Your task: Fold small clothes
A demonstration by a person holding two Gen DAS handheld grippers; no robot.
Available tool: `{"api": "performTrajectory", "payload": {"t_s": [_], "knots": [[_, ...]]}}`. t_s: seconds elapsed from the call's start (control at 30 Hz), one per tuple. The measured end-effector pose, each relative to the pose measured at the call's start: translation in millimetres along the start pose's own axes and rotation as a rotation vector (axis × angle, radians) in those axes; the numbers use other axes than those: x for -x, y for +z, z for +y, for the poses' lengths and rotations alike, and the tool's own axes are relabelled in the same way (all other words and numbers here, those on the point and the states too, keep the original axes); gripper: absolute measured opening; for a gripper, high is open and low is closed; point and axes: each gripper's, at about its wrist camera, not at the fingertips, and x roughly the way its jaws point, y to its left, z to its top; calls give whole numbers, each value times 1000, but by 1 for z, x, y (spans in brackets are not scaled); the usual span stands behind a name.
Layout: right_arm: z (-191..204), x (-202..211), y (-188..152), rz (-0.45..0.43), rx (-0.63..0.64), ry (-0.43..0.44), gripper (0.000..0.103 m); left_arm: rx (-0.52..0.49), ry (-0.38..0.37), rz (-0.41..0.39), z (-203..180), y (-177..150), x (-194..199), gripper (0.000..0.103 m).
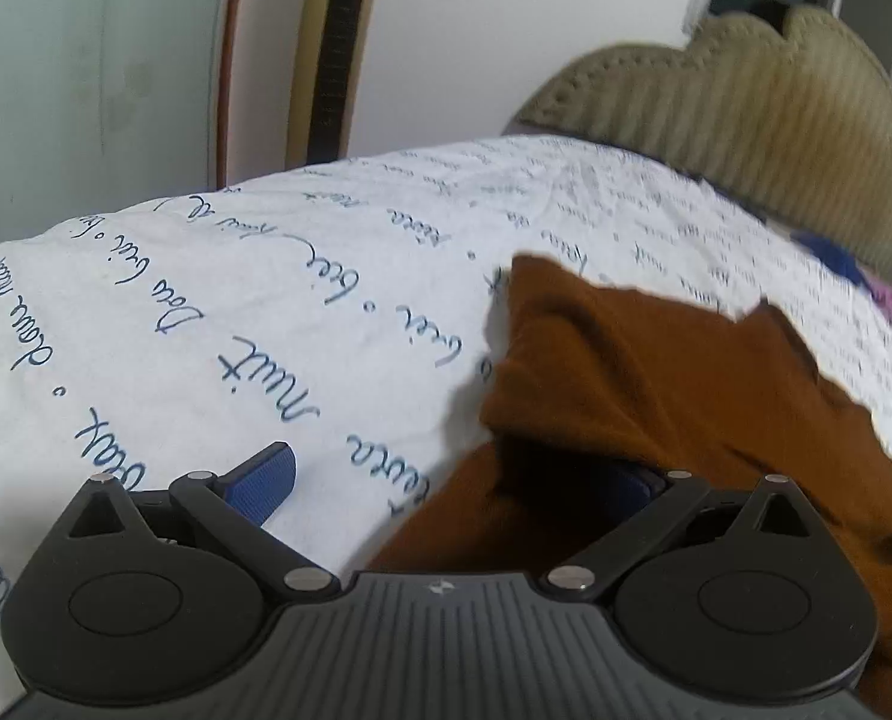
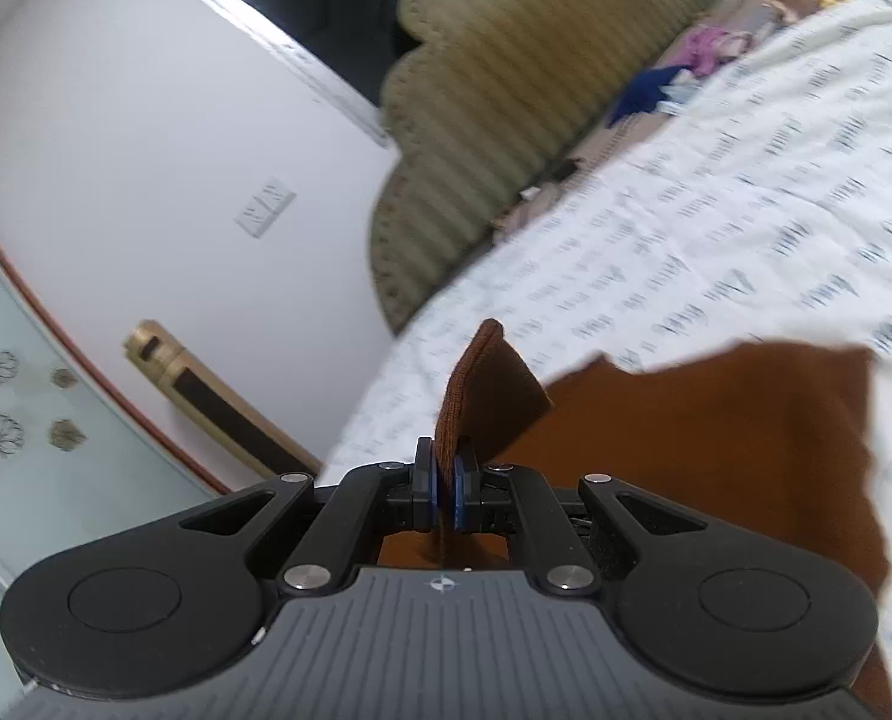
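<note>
A small brown garment (image 1: pixel 656 372) lies on a white bed sheet printed with blue handwriting (image 1: pixel 236 312). My left gripper (image 1: pixel 452 480) is open low over the sheet; its left pad (image 1: pixel 266 480) is over bare sheet and its right pad is half hidden under a fold of the garment. In the right wrist view my right gripper (image 2: pixel 444 492) is shut on a raised hemmed edge of the brown garment (image 2: pixel 476 396), lifted off the rest of the cloth (image 2: pixel 716 450).
An olive ribbed cushion headboard (image 1: pixel 746 120) (image 2: pixel 494 120) stands at the bed's far end. Loose blue and pink clothes (image 2: pixel 674 78) lie by it. A white wall with a socket (image 2: pixel 264 207) and a glass door (image 1: pixel 86 72) stand beyond the bed's edge.
</note>
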Motion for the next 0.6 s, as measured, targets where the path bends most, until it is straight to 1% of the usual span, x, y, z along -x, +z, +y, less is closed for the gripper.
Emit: {"api": "performTrajectory", "payload": {"t_s": [0.07, 0.13, 0.2, 0.23, 0.3, 0.37, 0.4, 0.43, 0.47, 0.53, 0.6], "knots": [[-9, -1, -10, 9, 12, -47, 11, -40, -4, 13, -1, -4, 6, 103], [-22, -1, -18, 20, -22, -70, 11, -78, -5, 35, -1, -9, 14, 103], [-28, 0, -25, 15, -21, -130, 11, -110, -21, 45, 2, -14, 25, 103], [-29, 2, -30, 10, -21, -145, 11, -120, -28, 41, 4, -16, 31, 103], [-38, 3, -33, 23, -55, -142, 11, -136, -52, 16, 5, -16, 45, 103], [-43, 6, -36, 19, -76, -153, 16, -149, -69, -17, 3, -13, 55, 103], [-47, 8, -37, 11, -91, -166, 16, -156, -70, -33, 0, -9, 58, 103], [-50, 10, -38, 8, -116, -169, 19, -163, -70, -45, -3, -6, 59, 103], [-55, 12, -39, 7, -147, -174, 30, -168, -71, -53, -6, -1, 58, 103], [-64, 20, -41, -6, -185, -183, 41, -182, -76, -58, -13, 7, 52, 103], [-70, 28, -41, -26, -191, -197, 41, -197, -69, -59, -21, 13, 40, 103]]}}
